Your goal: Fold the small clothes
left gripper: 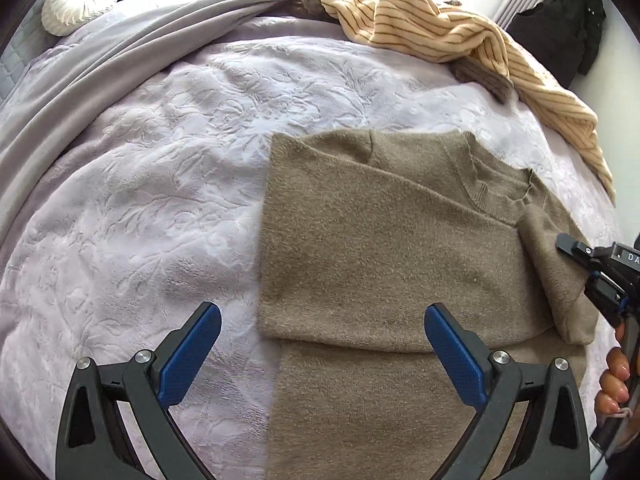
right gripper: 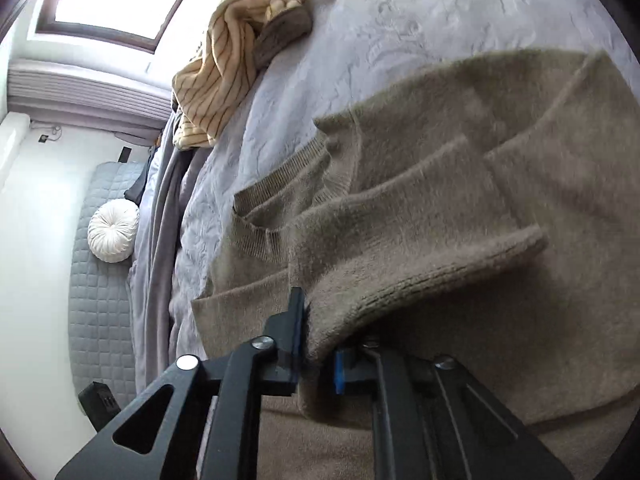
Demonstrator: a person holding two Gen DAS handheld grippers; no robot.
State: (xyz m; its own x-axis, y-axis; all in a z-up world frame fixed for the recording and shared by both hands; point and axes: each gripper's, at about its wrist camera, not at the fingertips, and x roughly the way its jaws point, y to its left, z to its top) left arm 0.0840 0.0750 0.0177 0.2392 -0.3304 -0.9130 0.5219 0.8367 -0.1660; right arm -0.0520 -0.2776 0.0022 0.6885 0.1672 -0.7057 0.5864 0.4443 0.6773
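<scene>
A fuzzy olive-brown sweater (left gripper: 384, 264) lies partly folded on a pale lavender bedspread (left gripper: 168, 184) with a raised leaf pattern. Its upper part is doubled over the lower part, so a folded edge runs across the cloth just ahead of the left gripper (left gripper: 322, 334), and its ribbed collar (left gripper: 496, 196) points toward the far right of the bed. In the right wrist view the same sweater (right gripper: 460, 184) fills most of the picture, with the collar (right gripper: 276, 204) toward the left and a sleeve with a ribbed cuff (right gripper: 452, 272) draped across the body of the garment. The right gripper (right gripper: 316, 344) is clamped on the sleeve: the cloth is pinched between its two blue-padded fingers (right gripper: 298, 328), which stand close together. In the left wrist view this gripper (left gripper: 592, 276) comes in from the right edge, gripping the sleeve there, with a hand (left gripper: 614, 376) on its handle. The left gripper holds nothing; its blue fingers (left gripper: 192, 356) are spread wide apart, one over the bedspread and the other over the sweater. Farther up the bed lies a rumpled cream garment with thin dark stripes (left gripper: 460, 40), with a grey-brown piece of cloth (left gripper: 484, 76) beside it. A grey blanket (left gripper: 132, 68) runs along the far left side, and a round white cushion (left gripper: 78, 2) rests near the corner.
</scene>
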